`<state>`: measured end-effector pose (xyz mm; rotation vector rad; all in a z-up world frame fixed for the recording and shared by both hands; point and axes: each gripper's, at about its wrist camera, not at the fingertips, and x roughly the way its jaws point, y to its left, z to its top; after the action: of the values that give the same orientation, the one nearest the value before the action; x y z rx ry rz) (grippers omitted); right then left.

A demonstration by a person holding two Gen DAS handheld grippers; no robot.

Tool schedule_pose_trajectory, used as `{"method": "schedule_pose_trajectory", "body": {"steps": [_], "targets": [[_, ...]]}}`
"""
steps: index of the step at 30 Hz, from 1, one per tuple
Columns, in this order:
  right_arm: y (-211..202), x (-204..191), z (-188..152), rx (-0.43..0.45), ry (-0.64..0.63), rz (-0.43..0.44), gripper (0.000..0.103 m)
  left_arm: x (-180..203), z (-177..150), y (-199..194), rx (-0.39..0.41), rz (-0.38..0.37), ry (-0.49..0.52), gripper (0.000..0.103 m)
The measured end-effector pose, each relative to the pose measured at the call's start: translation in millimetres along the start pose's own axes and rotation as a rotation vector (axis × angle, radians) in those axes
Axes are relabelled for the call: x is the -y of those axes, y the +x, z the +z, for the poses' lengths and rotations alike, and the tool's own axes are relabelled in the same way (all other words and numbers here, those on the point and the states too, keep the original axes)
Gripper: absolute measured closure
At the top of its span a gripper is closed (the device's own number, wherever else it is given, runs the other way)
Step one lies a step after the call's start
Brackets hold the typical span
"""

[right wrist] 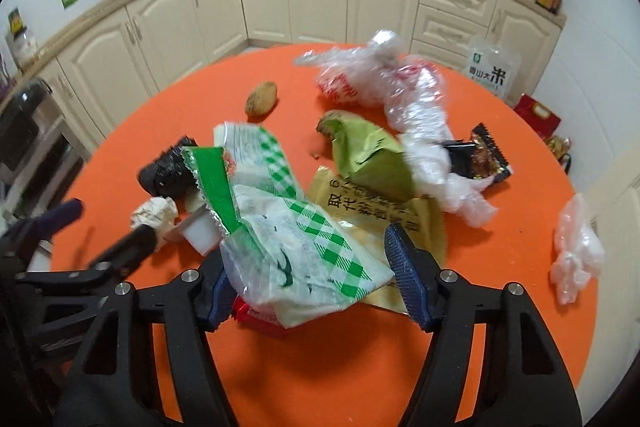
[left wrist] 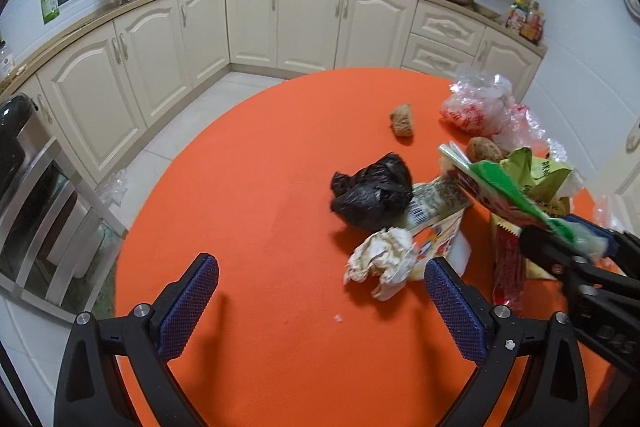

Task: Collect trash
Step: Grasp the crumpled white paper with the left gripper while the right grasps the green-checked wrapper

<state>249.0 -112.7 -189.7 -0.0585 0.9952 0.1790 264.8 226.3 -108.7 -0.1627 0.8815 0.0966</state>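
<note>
Right gripper (right wrist: 310, 259) clamped on a green-checked wrapper (right wrist: 288, 227), one pad on each side of it. Sticks up out of the jaws, tipped toward the left, looks lifted clear of the table (right wrist: 280, 367) from the left wrist view. Bit of red packet (right wrist: 256, 317) peeking out just under it.

Left gripper (left wrist: 320, 263) wide open with nothing in it, hovering over bare orange table. Just beyond its right finger: a paper wad (left wrist: 384, 263), and past that a black bag (left wrist: 372, 195) all scrunched up, touching a barcoded strip (left wrist: 436, 199).

Behind the wrapper, the rest of the pile: gold packet (right wrist: 400, 211) lying flat, green packet (right wrist: 372, 155) partly on top of it, then a clear bag (right wrist: 380, 79) with red print further back. Dark snack packet (right wrist: 486, 157) tucked beside more clear plastic. Brown lump (right wrist: 261, 99) off on its own toward the far edge, another one half hidden by the green packet. Small clear wad (right wrist: 576, 251) alone at the right rim.

Cream cabinets (left wrist: 300, 23) all round behind.
</note>
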Motion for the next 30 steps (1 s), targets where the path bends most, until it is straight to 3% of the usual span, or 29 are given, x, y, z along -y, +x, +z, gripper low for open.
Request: {"method": "schedule_pose_trajectory", "body": {"steps": [1, 4, 5, 6, 9, 14, 17, 18, 19, 20, 21, 29, 30], "targets": [[-3.3, 3.4, 1.9, 0.01, 0.007, 0.003, 0.039, -1.3, 3.1, 3.2, 0.002, -0.001, 0.002, 0.006], [-15.2, 12.3, -1.5, 0.036, 0.02, 0.011, 0.04, -0.4, -0.6, 15.5, -0.032, -0.022, 0.012, 0.031], [-14.5, 14.2, -0.6, 0.033, 0.023, 0.015, 0.04, 0.7, -2.3, 15.9, -0.015, -0.009, 0.024, 0.033], [-13.4, 17.1, -2.8, 0.022, 0.031, 0.024, 0.04, 4.1, -1.8, 17.1, -0.004, -0.008, 0.032, 0.053], [-2.8, 23.5, -5.6, -0.018, 0.043, 0.03, 0.04, 3.7, -4.1, 20.2, -0.003, 0.01, 0.046, 0.076], [20.4, 20.6, -3.3, -0.081, 0.042, 0.009, 0.035, -6.9, -5.5, 20.3, -0.012, -0.036, 0.02, 0.079], [28.5, 7.3, 0.8, -0.086, 0.001, 0.002, 0.007, -12.1, -6.7, 18.2, -0.018, -0.051, 0.008, 0.08], [30.8, 3.5, 3.0, -0.082, -0.012, 0.005, 0.008, -17.2, -7.6, 16.0, -0.019, -0.052, 0.006, 0.08], [32.2, -0.2, 4.8, -0.071, -0.025, 0.016, 0.01, -19.5, -7.9, 14.7, -0.019, -0.052, 0.006, 0.081], [33.2, -3.3, 4.6, -0.066, -0.028, 0.033, 0.021, -21.1, -8.5, 13.6, -0.02, -0.053, 0.006, 0.081], [34.4, -4.5, 4.7, -0.069, -0.023, 0.058, 0.043, -21.4, -8.6, 11.9, -0.02, -0.052, 0.006, 0.081], [12.4, 11.3, 0.3, -0.027, 0.069, 0.107, 0.059, -2.9, -16.2, -7.5, 0.001, -0.034, 0.021, 0.081], [8.9, 13.5, -0.7, -0.024, 0.076, 0.117, 0.076, -1.0, -17.3, -11.3, 0.007, -0.036, 0.024, 0.081]]}}
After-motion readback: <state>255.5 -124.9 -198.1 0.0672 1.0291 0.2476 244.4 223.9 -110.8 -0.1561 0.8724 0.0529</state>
